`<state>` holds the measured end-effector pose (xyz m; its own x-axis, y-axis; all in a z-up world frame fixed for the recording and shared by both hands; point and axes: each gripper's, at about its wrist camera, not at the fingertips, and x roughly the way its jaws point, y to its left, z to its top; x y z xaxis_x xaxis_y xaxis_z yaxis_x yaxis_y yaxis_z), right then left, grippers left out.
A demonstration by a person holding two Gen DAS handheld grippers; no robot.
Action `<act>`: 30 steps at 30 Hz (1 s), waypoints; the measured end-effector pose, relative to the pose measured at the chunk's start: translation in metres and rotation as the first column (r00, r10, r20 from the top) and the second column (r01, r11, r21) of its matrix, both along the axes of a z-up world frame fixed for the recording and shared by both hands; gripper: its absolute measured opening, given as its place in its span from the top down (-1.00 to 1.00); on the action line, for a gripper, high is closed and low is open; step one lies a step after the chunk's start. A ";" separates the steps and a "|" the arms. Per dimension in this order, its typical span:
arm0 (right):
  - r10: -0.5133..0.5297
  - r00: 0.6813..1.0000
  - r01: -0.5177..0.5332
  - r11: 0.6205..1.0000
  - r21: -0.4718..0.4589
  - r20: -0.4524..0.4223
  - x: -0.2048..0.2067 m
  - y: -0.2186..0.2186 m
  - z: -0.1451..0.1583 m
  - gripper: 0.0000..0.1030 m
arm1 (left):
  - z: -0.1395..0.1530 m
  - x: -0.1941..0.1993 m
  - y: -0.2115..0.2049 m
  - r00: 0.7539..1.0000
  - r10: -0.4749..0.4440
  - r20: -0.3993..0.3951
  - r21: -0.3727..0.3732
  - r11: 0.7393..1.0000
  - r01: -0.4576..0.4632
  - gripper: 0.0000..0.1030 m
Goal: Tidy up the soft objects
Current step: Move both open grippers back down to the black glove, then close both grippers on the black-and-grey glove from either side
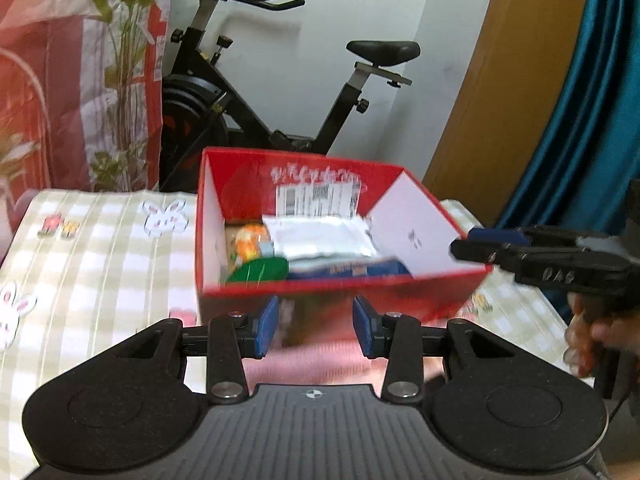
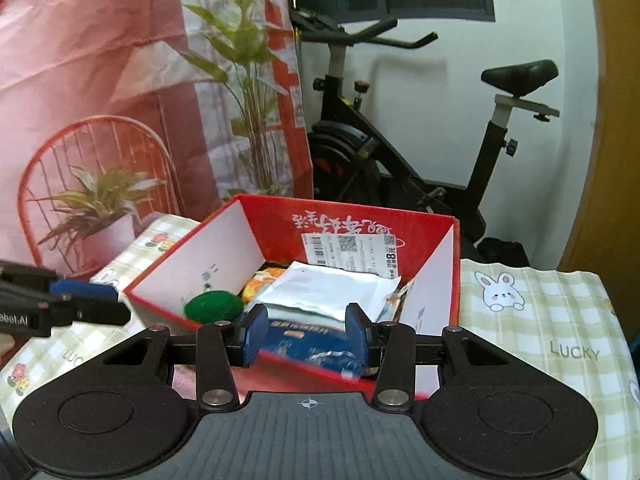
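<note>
Your red box (image 2: 344,236) stands on the checked tabletop (image 2: 540,320), toward its far edge, and already holds the soft items: a white pouch (image 2: 332,288), a blue pack (image 2: 304,340), a green ball (image 2: 212,306) and an orange item (image 1: 250,240). Both your grippers are empty, with the jaws apart. The left gripper (image 1: 315,326) sits just short of the box's near wall; the right gripper (image 2: 306,332) sits at the near rim, the blue pack showing between its pads, though contact cannot be confirmed. Judged from this, the step in hand falls between placements. Next, locate any soft item remaining outside the box, or straighten the contents. Keep the jaws clear of the thin box walls.
</note>
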<state>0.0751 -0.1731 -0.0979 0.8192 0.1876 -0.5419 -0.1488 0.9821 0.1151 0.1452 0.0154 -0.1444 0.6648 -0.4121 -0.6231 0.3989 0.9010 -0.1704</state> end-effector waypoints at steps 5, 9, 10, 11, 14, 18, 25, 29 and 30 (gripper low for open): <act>-0.014 1.000 0.014 1.000 0.013 0.028 -0.033 0.000 -0.008 0.22 | -0.027 -0.015 0.006 0.998 0.034 -0.047 -0.008 0.999 -0.034 0.18; -0.034 0.999 0.033 0.999 0.029 0.002 -0.052 0.002 -0.030 0.22 | -0.053 -0.017 0.002 0.992 0.068 -0.105 -0.027 0.997 -0.072 0.18; -0.038 0.999 0.039 0.999 0.032 -0.015 -0.054 0.002 -0.038 0.22 | -0.059 -0.016 -0.001 0.991 0.078 -0.112 -0.030 0.996 -0.082 0.19; -0.043 0.999 0.044 0.998 0.036 -0.032 -0.056 0.003 -0.045 0.22 | -0.064 -0.015 -0.004 0.989 0.088 -0.118 -0.030 0.995 -0.092 0.20; -0.067 0.995 0.069 0.997 0.026 -0.070 -0.057 0.008 -0.067 0.23 | -0.078 -0.009 -0.014 0.984 0.106 -0.144 -0.025 0.993 -0.111 0.25; -0.075 0.992 0.078 0.997 0.021 -0.104 -0.054 0.017 -0.090 0.31 | -0.092 -0.006 -0.029 0.984 0.085 -0.158 -0.001 0.996 -0.086 0.36; -0.039 0.988 0.039 0.999 -0.004 -0.148 -0.059 0.031 -0.109 0.42 | -0.105 -0.024 -0.027 0.980 0.050 -0.193 0.006 0.999 -0.050 0.51; -0.033 0.984 0.034 0.999 0.002 -0.174 -0.070 0.034 -0.115 0.42 | -0.113 -0.037 -0.019 0.977 0.047 -0.210 0.009 0.999 -0.046 0.51; -0.035 0.982 0.036 0.999 0.002 -0.183 -0.072 0.034 -0.117 0.42 | -0.114 -0.037 -0.018 0.976 0.052 -0.213 0.010 0.999 -0.051 0.51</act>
